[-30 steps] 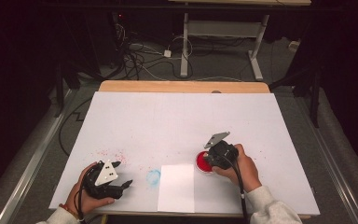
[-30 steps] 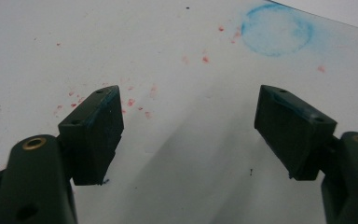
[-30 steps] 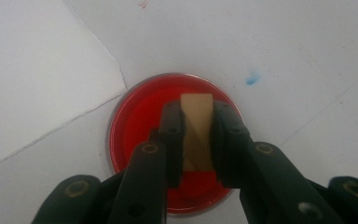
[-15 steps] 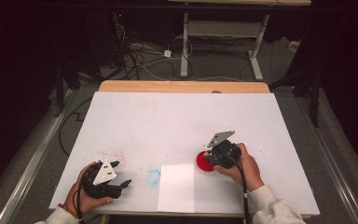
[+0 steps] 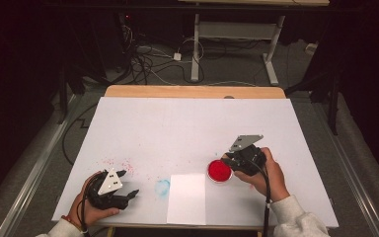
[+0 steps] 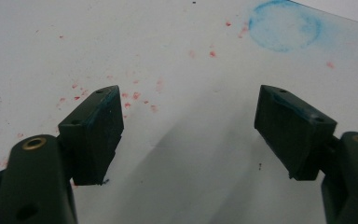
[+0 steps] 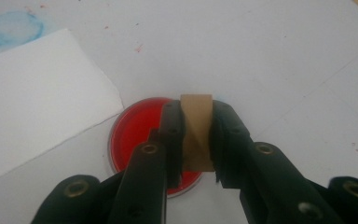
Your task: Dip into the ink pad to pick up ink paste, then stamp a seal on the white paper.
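Note:
A shallow round dish of red paint (image 5: 219,171) (image 7: 135,135) sits on the white-covered table (image 5: 187,123), just right of a white paper sheet (image 5: 186,198) (image 7: 32,93). My right gripper (image 5: 233,162) (image 7: 196,109) hovers over the dish's right edge, shut on a short brown cardboard tube (image 7: 196,130) that stands upright between the pads. My left gripper (image 5: 130,182) (image 6: 189,100) rests at the front left of the table, open, with nothing between its blue-smeared pads (image 6: 98,121).
A pale blue ring stain (image 5: 162,187) (image 6: 284,25) (image 7: 15,27) marks the table left of the sheet. Red specks (image 5: 118,163) (image 6: 130,95) dot the surface by the left gripper. Beyond the table's wooden far edge (image 5: 192,91), cables and desk legs lie on the floor.
My right gripper has risen a little and drawn rightward off the red dish with the cardboard tube, uncovering more of the paint. The left hand has stayed put.

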Demonstrator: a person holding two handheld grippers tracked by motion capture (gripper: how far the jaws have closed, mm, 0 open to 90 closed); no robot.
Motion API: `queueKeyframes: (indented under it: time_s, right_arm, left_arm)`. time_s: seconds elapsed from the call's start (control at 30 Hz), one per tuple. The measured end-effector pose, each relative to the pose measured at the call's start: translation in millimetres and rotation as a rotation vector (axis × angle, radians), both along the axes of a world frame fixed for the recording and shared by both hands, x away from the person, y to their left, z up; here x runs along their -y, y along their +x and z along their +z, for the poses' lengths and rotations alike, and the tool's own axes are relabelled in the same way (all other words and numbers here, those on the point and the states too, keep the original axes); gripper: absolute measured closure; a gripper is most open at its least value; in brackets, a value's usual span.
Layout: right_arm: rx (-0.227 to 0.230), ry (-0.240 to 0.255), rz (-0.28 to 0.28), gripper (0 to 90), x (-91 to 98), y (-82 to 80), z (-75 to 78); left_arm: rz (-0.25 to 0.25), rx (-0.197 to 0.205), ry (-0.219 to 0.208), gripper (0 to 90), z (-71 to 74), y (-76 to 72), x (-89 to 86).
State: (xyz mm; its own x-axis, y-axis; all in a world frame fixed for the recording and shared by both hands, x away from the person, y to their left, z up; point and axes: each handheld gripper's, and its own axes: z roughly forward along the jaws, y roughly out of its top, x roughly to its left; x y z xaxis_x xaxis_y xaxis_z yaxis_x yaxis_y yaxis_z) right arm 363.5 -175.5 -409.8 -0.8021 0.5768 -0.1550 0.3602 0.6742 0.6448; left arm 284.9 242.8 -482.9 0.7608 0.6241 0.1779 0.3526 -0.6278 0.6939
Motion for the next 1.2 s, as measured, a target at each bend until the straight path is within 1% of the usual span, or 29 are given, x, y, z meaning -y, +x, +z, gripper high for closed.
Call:
queueKeyframes:
  time_s: [0.1, 0.27, 0.4, 0.57, 0.73, 0.83, 0.97, 1.03, 1.2]
  right_arm:
    - [0.006, 0.011, -0.005, 76.1, 2.1, -1.1, 3.6]
    - [0.022, 0.032, -0.004, 76.1, 4.6, -3.2, 9.6]
    - [0.041, 0.055, -0.002, 76.1, 4.9, -7.1, 18.0]
    - [0.066, 0.074, 0.021, 76.1, 3.7, -12.2, 26.6]
    - [0.085, 0.094, 0.037, 76.1, 3.0, -18.4, 34.8]
    - [0.100, 0.100, 0.048, 76.1, 2.5, -23.8, 39.5]
    - [0.111, 0.111, 0.060, 76.1, 1.3, -28.8, 45.6]
    - [0.119, 0.113, 0.068, 76.1, -0.2, -31.3, 48.2]
    - [0.120, 0.121, 0.092, 76.0, -5.9, -36.0, 50.3]
  left_arm:
    - [0.000, 0.000, -0.003, 23.0, 0.1, -0.2, -0.1]
    - [-0.004, 0.000, 0.005, 22.9, -0.1, -0.8, 0.7]
    - [0.002, 0.002, -0.007, 22.9, 0.6, -0.6, -0.1]
    - [0.005, -0.003, 0.000, 23.0, -0.3, 0.6, 0.0]
    - [-0.003, 0.000, 0.006, 23.0, -0.2, -0.1, 1.3]
    - [-0.008, 0.009, 0.012, 22.9, 1.1, -1.2, 2.2]
    - [-0.008, 0.004, 0.018, 22.9, 0.1, -2.4, 2.1]
    - [-0.006, 0.010, 0.015, 23.0, 1.2, -3.2, 1.4]
    - [0.001, 0.014, 0.014, 22.9, 2.1, -3.0, -0.1]
